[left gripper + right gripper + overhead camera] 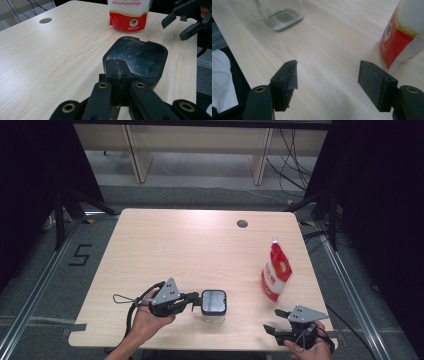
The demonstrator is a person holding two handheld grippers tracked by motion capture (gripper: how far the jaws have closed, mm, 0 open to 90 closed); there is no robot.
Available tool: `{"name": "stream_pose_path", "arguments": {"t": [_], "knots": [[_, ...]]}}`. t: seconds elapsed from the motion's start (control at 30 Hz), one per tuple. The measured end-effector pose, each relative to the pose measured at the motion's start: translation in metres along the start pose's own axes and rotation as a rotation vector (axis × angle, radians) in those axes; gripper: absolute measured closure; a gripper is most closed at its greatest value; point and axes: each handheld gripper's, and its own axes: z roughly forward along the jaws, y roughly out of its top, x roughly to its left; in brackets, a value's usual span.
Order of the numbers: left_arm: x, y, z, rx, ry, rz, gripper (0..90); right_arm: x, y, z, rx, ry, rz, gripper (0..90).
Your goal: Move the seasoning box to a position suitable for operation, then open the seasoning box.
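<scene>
Item: my left tool (117,72) clenched on the jar lid's (137,58) rim near the bench's front edge, right tool (327,80) released; thin grip risked slipping.

I read this as a lab or recording bay, not a home. My evidence: black curtains (30,195) close both sides; metal rails (30,295) run along the grey floor (200,195); a taped numeral "5" (80,255) marks the floor to the left of the desk (190,245); loose cables (295,160) trail across the floor at the back, under a second, light wooden bench (200,140). The desk is a plain office type with a cable hole (242,223). I see a black stand leg (60,220) braced at the left curtain.
</scene>
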Motion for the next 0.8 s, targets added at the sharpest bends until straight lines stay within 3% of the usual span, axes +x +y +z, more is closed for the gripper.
{"name": "stream_pose_path", "arguments": {"t": [0.03,0.2,0.33,0.37,0.43,0.6,0.63,0.67,0.8], "knots": [[0.0003,0.0001,0.0,0.004,0.004,0.005,88.9,0.0018,-0.0003,0.0,0.002,0.0,0.017,33.2],[0.001,0.0006,0.0006,0.0,0.01,-0.003,88.9,0.0003,-0.0005,0.0006,-0.001,-0.001,-0.005,33.2],[0.002,0.0017,-0.0012,-0.001,0.018,-0.007,88.9,-0.0006,-0.0013,0.0004,0.003,0.018,0.006,33.2],[0.001,0.0014,-0.0011,-0.002,0.016,-0.018,88.9,-0.0009,-0.0016,-0.0001,0.005,0.004,0.006,33.2],[0.0012,0.0011,-0.0017,0.004,0.014,0.002,88.8,-0.001,-0.0015,0.0004,0.002,0.006,0.003,33.1],[0.0,-0.0022,-0.0008,0.008,0.019,-0.016,88.9,0.0003,-0.0001,0.0007,-0.002,0.006,-0.004,33.1],[0.0,-0.0029,-0.0007,0.007,0.02,-0.019,88.9,0.0027,0.0,0.0005,0.003,0.003,0.02,33.1],[-0.0007,-0.0037,-0.0007,0.007,0.022,-0.03,88.8,0.0011,0.0005,0.0014,0.003,0.005,-0.005,33.2],[0.0006,-0.0049,-0.0002,0.008,0.026,-0.025,88.5,0.0011,0.0013,0.0038,0.002,0.014,-0.016,34.1]]}}
